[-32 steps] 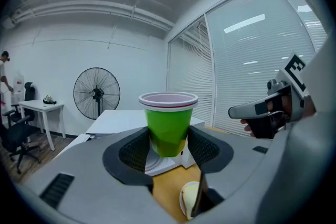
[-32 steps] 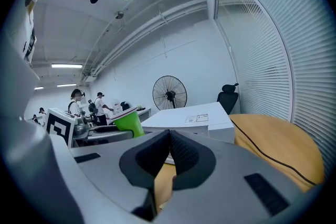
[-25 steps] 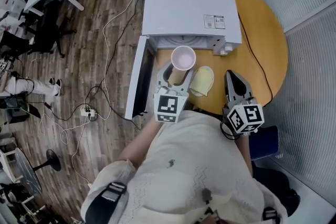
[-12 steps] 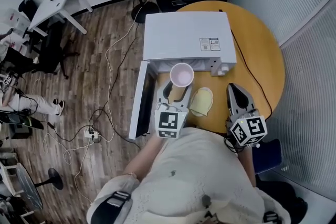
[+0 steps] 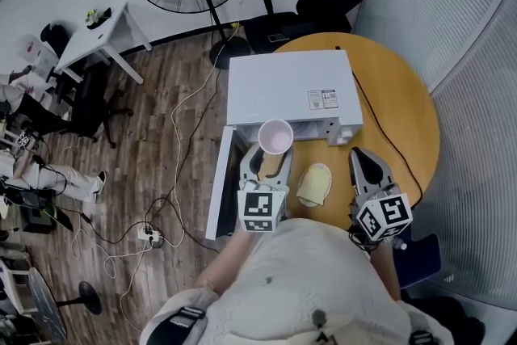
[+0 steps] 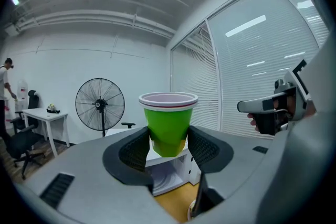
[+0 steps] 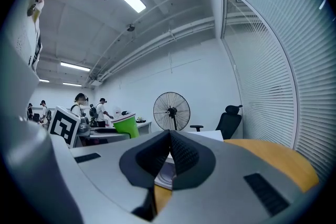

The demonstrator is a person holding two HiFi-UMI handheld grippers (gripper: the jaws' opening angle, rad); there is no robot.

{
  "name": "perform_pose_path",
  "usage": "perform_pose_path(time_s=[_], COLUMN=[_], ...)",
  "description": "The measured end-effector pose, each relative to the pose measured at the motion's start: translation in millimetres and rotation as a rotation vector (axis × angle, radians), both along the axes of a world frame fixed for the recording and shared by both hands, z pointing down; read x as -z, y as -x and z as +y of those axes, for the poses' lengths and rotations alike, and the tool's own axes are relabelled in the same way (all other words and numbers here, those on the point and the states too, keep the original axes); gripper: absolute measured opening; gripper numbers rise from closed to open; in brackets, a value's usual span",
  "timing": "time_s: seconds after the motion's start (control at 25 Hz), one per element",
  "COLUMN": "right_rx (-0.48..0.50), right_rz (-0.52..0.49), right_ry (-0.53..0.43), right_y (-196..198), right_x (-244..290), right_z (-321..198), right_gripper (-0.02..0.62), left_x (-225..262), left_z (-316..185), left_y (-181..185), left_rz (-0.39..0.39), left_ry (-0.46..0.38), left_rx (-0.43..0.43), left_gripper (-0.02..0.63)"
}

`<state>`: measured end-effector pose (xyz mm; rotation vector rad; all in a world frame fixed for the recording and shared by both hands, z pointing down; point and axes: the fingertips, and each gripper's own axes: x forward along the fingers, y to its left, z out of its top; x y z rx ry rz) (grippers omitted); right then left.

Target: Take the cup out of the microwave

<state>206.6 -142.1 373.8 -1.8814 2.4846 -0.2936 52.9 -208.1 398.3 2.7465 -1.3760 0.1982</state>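
Where everything stands, table (image 5: pixel 404 117): round and wood-topped, carrying the microwave and the smaller things.
Microwave (image 5: pixel 291 89): a white box at the table's left side, its mouth facing the person.
Door (image 5: pixel 220 186): swung fully open, hanging out past the table's edge.
Left gripper (image 6: pixel 169 144): jaws moderately wide and closed on the cup, a ribbed pad pressing on each side of its lower half.
Right gripper (image 7: pixel 169 150): jaws brought together with nothing between them; it is held above the table's near edge, well right of the cup.
Cup (image 6: pixel 168 118): green outside, pale inside, with a white rolled rim. It is upright, off the table and just in front of the microwave's mouth, and looks clear of the cavity.
Yellow pad (image 5: pixel 315 184): lies flat on the table between the two grippers, touching neither.
Handling, as judged: probably a light, thin-walled disposable cup that dents if squeezed hard. Its taper lets it slide down through loose pads.
Contents: cannot tell whether it holds liquid, so keep it level.
Best hold: the mid-to-lower wall, as now, with gentle pressure.
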Motion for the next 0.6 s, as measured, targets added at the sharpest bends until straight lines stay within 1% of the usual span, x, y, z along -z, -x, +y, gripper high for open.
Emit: perform_pose_path(time_s=[0.16, 0.32, 0.6], right_rx=[0.007, 0.003, -0.007], right_rz=[0.004, 0.007, 0.014], right_ry=[-0.005, -0.01, -0.052], right_y=[-1.0, -4.4, -12.8], right_x=[4.5, 13.5, 32.1], right_z=[0.2, -0.2, -7.4], right_gripper=[0.009, 0.009, 0.008], left_x=[12.7, 26.0, 41.3], left_z=[1.1, 0.4, -8.2], left_y=[-1.5, -1.6, -6.0], left_rz=[0.01, 0.019, 0.018], left_ry=[-0.01, -0.006, -0.016], left_rx=[-0.004, 0.01, 0.012], left_gripper=[0.25, 0.25, 0.25])
